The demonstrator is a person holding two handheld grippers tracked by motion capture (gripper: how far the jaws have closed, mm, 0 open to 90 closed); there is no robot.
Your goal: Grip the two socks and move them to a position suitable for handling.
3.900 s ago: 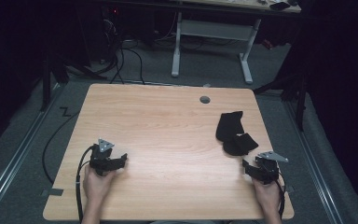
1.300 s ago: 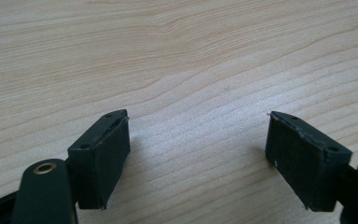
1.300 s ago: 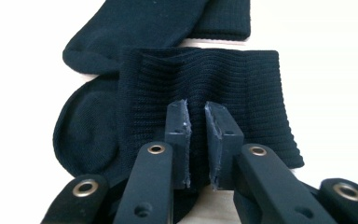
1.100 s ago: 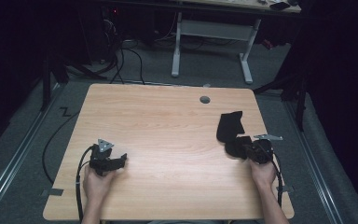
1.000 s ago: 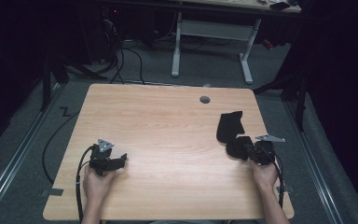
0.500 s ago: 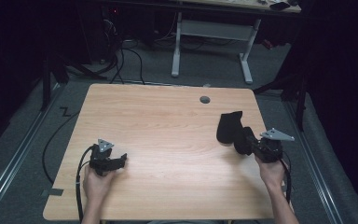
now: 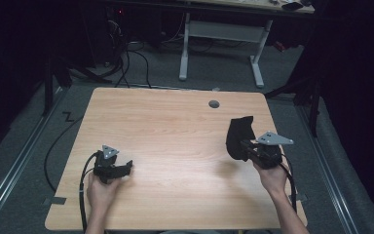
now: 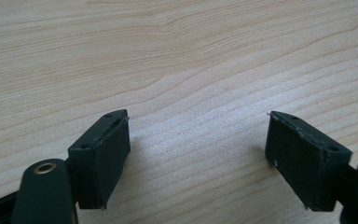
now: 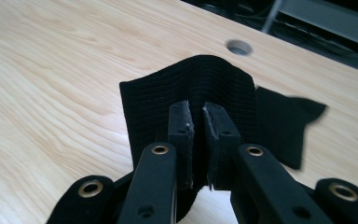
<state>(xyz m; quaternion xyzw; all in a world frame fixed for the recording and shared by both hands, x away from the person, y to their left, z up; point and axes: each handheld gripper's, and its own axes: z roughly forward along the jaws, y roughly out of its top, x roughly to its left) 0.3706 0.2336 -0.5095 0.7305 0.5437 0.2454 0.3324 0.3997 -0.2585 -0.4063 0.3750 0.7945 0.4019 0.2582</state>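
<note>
— Right gripper view first: what do the jaws hold?
— The right gripper (image 9: pixel 198 109) is pinched narrow on a black cloth (image 9: pixel 186 86), lifted above the table (image 9: pixel 51 70) at its right side.
— And the other hand?
— The left gripper (image 8: pixel 198 140) rests low over bare wood — jaws wide, nothing between them.

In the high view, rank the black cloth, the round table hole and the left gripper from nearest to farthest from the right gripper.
1. Black cloth: clamped in the right gripper.
2. Round table hole: beyond it, near the table's far edge.
3. Left gripper: across the table, at the near left.
</note>
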